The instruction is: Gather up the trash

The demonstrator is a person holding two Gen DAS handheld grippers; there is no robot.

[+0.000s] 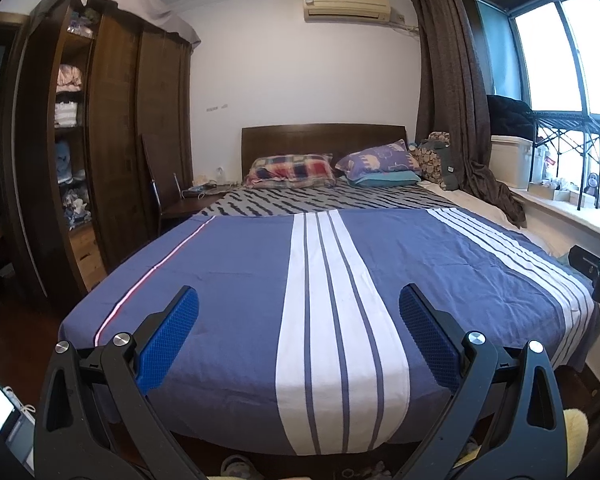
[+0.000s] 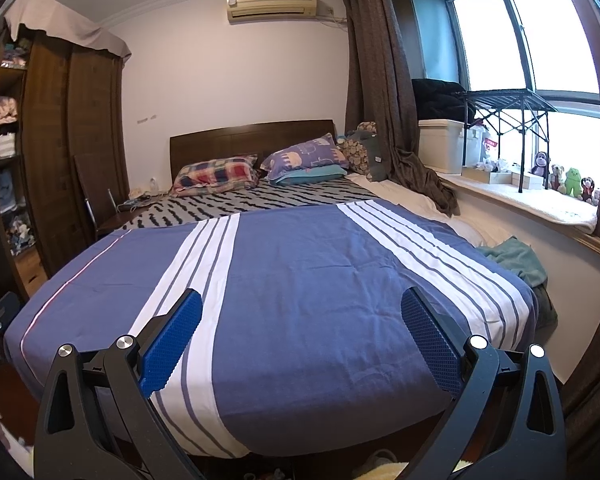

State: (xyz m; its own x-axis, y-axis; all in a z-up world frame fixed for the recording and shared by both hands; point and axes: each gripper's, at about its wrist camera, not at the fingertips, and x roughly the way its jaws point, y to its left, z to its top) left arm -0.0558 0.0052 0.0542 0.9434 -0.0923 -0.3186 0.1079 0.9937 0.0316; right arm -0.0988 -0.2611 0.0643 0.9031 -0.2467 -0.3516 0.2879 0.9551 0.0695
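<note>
My left gripper (image 1: 299,300) is open and empty, held above the foot of a bed covered by a blue blanket (image 1: 240,280) with white stripes. My right gripper (image 2: 302,302) is also open and empty, above the same blanket (image 2: 300,260). The right gripper's body shows at the right edge of the left wrist view (image 1: 598,276). No trash item is clearly visible on the bed in either view.
Two pillows (image 1: 292,170) (image 2: 304,154) lie by the headboard. A dark wardrobe (image 1: 116,120) stands left with a chair (image 2: 96,200) beside it. A window sill (image 2: 540,204) with plush toys, a storage box (image 2: 444,144) and a curtain (image 2: 384,92) are right. A green cloth (image 2: 516,258) lies off the bed's right side.
</note>
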